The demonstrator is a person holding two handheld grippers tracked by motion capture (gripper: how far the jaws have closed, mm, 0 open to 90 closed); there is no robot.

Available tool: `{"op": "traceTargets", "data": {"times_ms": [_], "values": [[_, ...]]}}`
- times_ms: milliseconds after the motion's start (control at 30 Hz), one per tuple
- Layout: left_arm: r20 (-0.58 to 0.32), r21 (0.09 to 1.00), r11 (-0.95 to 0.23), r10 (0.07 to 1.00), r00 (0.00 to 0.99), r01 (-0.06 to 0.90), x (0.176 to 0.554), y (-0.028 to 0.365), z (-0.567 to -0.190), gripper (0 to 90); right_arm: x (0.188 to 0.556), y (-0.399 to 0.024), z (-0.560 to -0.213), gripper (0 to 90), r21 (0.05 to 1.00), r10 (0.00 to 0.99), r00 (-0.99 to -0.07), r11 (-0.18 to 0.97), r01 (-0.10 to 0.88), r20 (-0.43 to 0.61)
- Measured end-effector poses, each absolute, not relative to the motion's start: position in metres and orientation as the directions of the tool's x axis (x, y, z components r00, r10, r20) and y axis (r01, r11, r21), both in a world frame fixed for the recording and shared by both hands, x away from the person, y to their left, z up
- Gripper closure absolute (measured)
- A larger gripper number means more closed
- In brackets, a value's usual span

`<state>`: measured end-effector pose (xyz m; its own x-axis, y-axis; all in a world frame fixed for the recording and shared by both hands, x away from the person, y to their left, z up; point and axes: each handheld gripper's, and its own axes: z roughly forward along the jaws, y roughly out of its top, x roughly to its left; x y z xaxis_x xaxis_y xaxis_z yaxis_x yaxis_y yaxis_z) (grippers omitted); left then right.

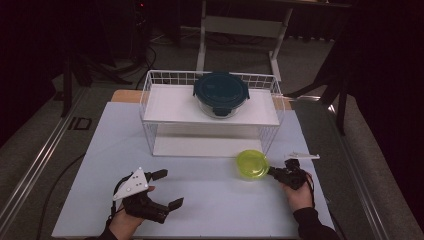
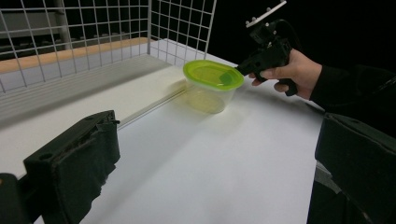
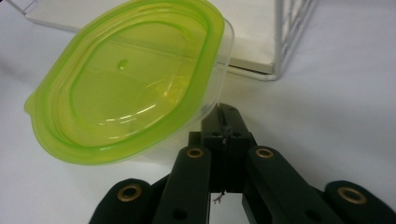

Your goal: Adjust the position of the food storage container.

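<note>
While the right gripper (image 1: 272,172) pinched its jaws together on the rim of the tub (image 1: 252,164), that one clear plastic oval tub with its glossy lime lid sat on the smooth white table (image 1: 215,200) just before the wire rack (image 1: 150,125). One round dark-lidded glass container (image 1: 221,94) topped the rack. Left gripper (image 1: 167,189) gaped, holding nothing.

lid (image 3: 126,84): translucent green plastic, glossy
tub (image 2: 208,99): clear plastic, smooth
rack (image 1: 165,80): white-coated wire
table (image 1: 210,200): matt white
</note>
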<state>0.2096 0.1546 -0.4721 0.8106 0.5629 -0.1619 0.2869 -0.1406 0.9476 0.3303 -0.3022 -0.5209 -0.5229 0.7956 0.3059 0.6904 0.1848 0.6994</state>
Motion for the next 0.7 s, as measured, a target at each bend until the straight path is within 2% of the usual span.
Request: {"op": "traceTargets", "data": {"times_ms": [400,700], "values": [[-0.155,0.948,-0.147,0.558,0.815,0.281,0.209,0.153,-0.472,0.0,0.329,-0.275,-0.523,90.0,0.694,0.745,-0.581,0.228,0.683,0.327],[-0.155,0.949,-0.145,0.559,0.814,0.281,0.209,0.154,-0.472,0.0,0.336,-0.272,-0.522,90.0,0.69,0.76,-0.573,0.236,0.684,0.308]]}}
